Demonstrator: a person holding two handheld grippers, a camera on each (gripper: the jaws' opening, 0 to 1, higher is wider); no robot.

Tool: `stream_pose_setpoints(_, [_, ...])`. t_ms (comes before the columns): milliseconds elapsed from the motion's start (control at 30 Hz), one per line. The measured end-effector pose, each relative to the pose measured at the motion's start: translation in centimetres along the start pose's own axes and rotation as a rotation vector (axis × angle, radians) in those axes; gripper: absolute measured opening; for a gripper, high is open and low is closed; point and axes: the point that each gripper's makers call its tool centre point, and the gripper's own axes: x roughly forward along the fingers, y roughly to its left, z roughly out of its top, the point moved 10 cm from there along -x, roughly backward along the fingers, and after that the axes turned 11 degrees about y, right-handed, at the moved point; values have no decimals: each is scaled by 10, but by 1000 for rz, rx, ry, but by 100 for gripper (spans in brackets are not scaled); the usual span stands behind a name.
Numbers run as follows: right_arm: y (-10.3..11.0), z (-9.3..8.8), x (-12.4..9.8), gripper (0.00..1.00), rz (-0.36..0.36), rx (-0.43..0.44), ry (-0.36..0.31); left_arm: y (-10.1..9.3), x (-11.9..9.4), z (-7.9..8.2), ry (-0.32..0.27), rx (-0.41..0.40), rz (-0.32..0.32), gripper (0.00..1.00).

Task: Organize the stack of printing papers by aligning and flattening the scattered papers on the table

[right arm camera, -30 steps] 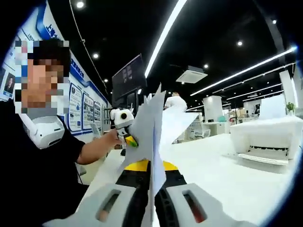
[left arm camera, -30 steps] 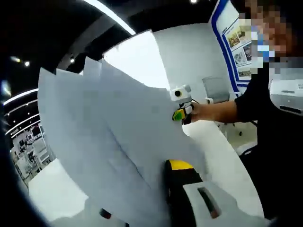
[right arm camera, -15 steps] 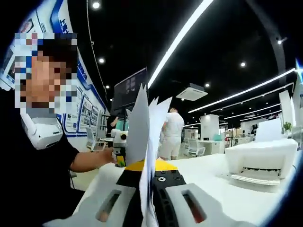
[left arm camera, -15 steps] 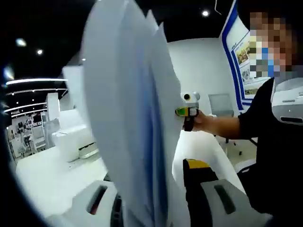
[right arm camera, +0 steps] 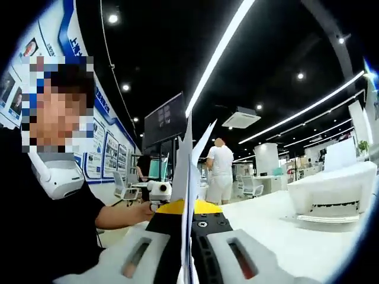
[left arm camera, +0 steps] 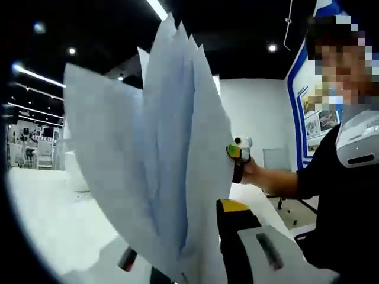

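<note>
left gripper [left arm camera: 195,260]: jaws clamped on the fanned sheets of printing paper [left arm camera: 160,154], held upright off the white table [left arm camera: 53,231] | right gripper [right arm camera: 188,260]: jaws pinching the same sheets edge-on, rising toward 12 o'clock | printer [right arm camera: 331,198] on the table at 3 o'clock

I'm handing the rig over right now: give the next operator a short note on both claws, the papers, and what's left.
Left claw: shut on the papers, sheets fanned, corners uneven.
Right claw: shut on the same papers, seen edge-on, standing upright between its jaws.
Papers are lifted off the white table, held by both claws.
Done: sheets gathered into one bunch.
Left: square the edges, probably by tapping on the table, then lay them flat.
</note>
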Motion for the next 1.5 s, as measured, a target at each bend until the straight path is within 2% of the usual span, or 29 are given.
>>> stream_pose_setpoints(33, [2, -1, 0, 0, 4, -7, -2, 0, -1, 2, -7, 13, -4, 9])
stream_pose_setpoints(67, [4, -2, 1, 0, 10, -20, 3, -1, -1, 4, -19, 31, -7, 7])
stream_pose_setpoints(267, [12, -8, -5, 0, 15, -88, 47, -8, -3, 13, -12, 73, -24, 6])
stream_pose_setpoints(367, [15, -14, -4, 0, 10, -103, 63, -7, -3, 16, 16, 60, -28, 6])
stream_pose_setpoints(467, [13, -15, -7, 0, 10, -106, 86, -5, -2, 17, 87, 134, -16, 7])
stream_pose_setpoints(533, [13, -13, -8, 0, -7, -130, 106, -5, -1, 20, 108, 117, -31, 7])
stream_pose_setpoints(567, [13, -11, -7, 0, -18, -147, 122, -5, -2, 22, 112, 137, -26, 7])
stream_pose_setpoints(600, [13, -10, -7, 0, -27, -175, 139, -3, -3, 25, 114, 202, -2, 7])
stream_pose_setpoints(667, [14, -10, -5, 0, -16, -170, 155, -5, -4, 30, 129, 174, -3, 6])
stream_pose_setpoints(733, [13, -10, -6, 0, -10, -170, 156, -4, -5, 36, 131, 180, -1, 6])
stream_pose_setpoints(867, [13, -13, -6, 0, -8, -142, 157, -5, -6, 42, 144, 218, -4, 7])
stream_pose_setpoints(967, [12, -21, -3, 0, 12, -65, 168, -5, -7, 49, 150, 237, 17, 7])
stream_pose_setpoints(1067, [11, -31, 2, 0, 29, 11, 169, -4, -8, 68, 212, 289, 18, 6])
stream_pose_setpoints(1133, [11, -38, 6, 1, 49, 51, 167, -3, -7, 78, 280, 321, 9, 6])
stream_pose_setpoints(1233, [10, -47, 9, 10, 42, 49, 184, -2, -5, 88, 370, 300, -40, 6])
stream_pose_setpoints(1267, [10, -48, 9, 14, 38, 47, 187, -1, -5, 89, 380, 294, -39, 6])
stream_pose_setpoints(1300, [7, -48, 8, 19, 12, 32, 180, 1, -4, 94, 422, 271, -36, 6])
stream_pose_setpoints(1367, [5, -45, 6, 30, -19, 10, 160, 1, -3, 99, 454, 252, -54, 6])
stream_pose_setpoints(1433, [2, -37, 3, 37, -77, -48, 158, 2, -3, 104, 484, 208, -49, 6])
stream_pose_setpoints(1500, [5, -23, 3, 48, -102, -122, 162, -1, -1, 111, 533, 206, -59, 6])
